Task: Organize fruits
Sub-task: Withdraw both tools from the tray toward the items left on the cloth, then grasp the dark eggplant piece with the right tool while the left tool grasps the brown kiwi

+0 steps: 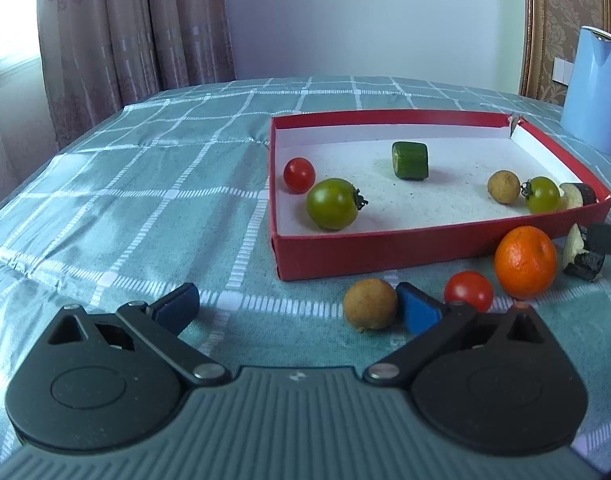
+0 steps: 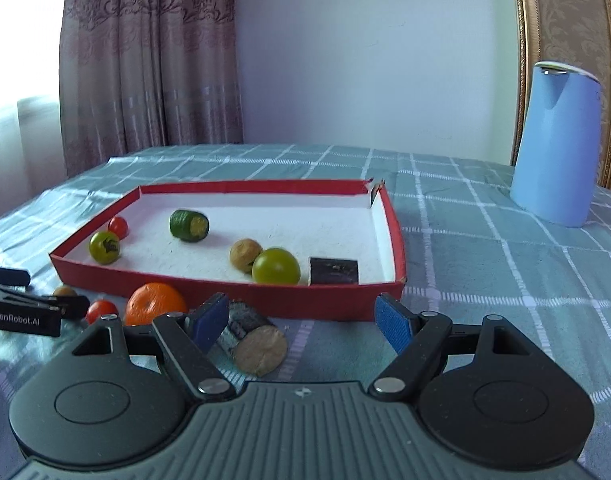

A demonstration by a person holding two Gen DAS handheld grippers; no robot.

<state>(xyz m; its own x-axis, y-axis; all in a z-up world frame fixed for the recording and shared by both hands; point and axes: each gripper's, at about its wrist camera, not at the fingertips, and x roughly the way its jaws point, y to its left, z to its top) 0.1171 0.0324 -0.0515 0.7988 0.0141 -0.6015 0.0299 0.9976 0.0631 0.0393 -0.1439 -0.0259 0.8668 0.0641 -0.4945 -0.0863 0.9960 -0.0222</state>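
Observation:
A red tray (image 1: pixel 385 246) (image 2: pixel 233 294) holds a red cherry tomato (image 1: pixel 299 175), two green tomatoes (image 1: pixel 332 203) (image 2: pixel 275 266), a cucumber chunk (image 1: pixel 410 160), a brown longan (image 1: pixel 503 187) and a dark eggplant piece (image 2: pixel 333 271). In front of it lie a longan (image 1: pixel 370 304), a red tomato (image 1: pixel 468 291), an orange (image 1: pixel 525 262) (image 2: pixel 155 303) and an eggplant chunk (image 2: pixel 251 340). My left gripper (image 1: pixel 297 304) is open, the longan between its fingers near the right pad. My right gripper (image 2: pixel 303 322) is open around the eggplant chunk.
A light blue jug (image 2: pixel 555 144) stands at the back right on the green checked tablecloth (image 1: pixel 145 200). Curtains and a wall lie behind the table. The left gripper's fingers (image 2: pixel 71 305) show at the left of the right wrist view.

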